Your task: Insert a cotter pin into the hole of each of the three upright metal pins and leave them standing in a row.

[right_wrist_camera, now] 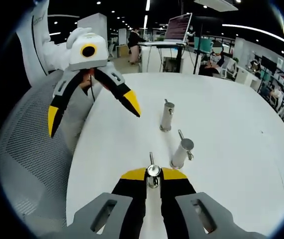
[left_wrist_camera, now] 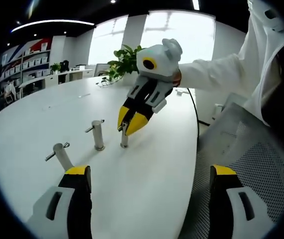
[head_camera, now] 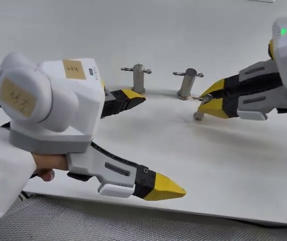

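We count three pins upright on the white table [head_camera: 133, 30], long axes vertical. The first metal pin [head_camera: 138, 80] and the middle metal pin [head_camera: 187, 84] each carry a cotter pin lying level through the top, the first cotter pin [head_camera: 128, 69] and the second cotter pin [head_camera: 196, 74]. The right gripper [head_camera: 201, 104] has its jaws drawn close around the top of the third metal pin [head_camera: 199, 115], just beside the middle one, with a third cotter pin [head_camera: 206, 98] there, while the left gripper [head_camera: 163, 144] gapes wide with nothing in it, apart from the row.
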Motion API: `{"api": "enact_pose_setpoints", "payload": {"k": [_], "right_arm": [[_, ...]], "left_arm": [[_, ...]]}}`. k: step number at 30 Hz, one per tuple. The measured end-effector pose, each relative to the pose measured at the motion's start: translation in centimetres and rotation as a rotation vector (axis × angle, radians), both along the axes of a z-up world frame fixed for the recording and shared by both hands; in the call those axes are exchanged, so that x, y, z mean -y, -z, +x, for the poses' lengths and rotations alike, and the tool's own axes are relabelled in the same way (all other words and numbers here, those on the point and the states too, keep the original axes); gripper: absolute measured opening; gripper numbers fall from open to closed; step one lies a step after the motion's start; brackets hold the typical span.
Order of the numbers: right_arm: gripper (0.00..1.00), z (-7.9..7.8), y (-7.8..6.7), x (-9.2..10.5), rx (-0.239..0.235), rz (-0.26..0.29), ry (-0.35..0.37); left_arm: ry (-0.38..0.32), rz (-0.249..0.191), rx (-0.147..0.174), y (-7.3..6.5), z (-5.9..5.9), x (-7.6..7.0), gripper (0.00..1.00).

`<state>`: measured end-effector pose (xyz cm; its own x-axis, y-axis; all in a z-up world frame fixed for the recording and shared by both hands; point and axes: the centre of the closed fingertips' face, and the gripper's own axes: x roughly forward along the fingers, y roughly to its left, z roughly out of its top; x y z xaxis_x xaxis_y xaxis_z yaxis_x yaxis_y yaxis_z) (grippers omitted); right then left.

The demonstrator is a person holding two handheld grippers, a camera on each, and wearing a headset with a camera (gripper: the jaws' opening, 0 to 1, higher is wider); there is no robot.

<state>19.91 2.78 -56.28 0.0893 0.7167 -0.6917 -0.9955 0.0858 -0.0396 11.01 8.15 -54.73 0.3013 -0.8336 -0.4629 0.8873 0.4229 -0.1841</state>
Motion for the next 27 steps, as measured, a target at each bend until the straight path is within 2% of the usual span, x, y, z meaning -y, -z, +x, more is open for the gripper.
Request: {"api": "enact_pose_setpoints", "payload": {"k": [4, 8, 12, 17, 21, 27], "right_arm": [[0.04, 2.3, 0.2, 1.9, -0.009, 0.018, 0.072], [0.04, 3.7, 0.5, 3.2, -0.024, 0.037, 0.114], [0.04, 4.5, 0.7, 3.9, -0.035, 0.044, 0.136], [0.04, 4.2, 0.7, 3.9, -0.034, 0.040, 0.121], [0.04, 3.9, 0.6, 3.8, -0.040, 0.047, 0.096], [0.04, 3.5, 0.5, 3.3, -0.034, 0.043, 0.066]], "left_arm": [[-0.007, -0.003, -0.007, 0.0, -0.1, -0.1, 0.99], [-0.014, 0.003, -0.013, 0.1, -0.1, -0.2, 0.99], [-0.029, 0.009, -0.013, 0.1, 0.3, -0.6, 0.99], [-0.043, 0.013, -0.014, 0.0, 0.4, -1.0, 0.98], [-0.050, 0.037, -0.003, 0.3, 0.5, -1.4, 0.97], [-0.052, 0.029, -0.013, 0.1, 0.3, -1.0, 0.97]]}}
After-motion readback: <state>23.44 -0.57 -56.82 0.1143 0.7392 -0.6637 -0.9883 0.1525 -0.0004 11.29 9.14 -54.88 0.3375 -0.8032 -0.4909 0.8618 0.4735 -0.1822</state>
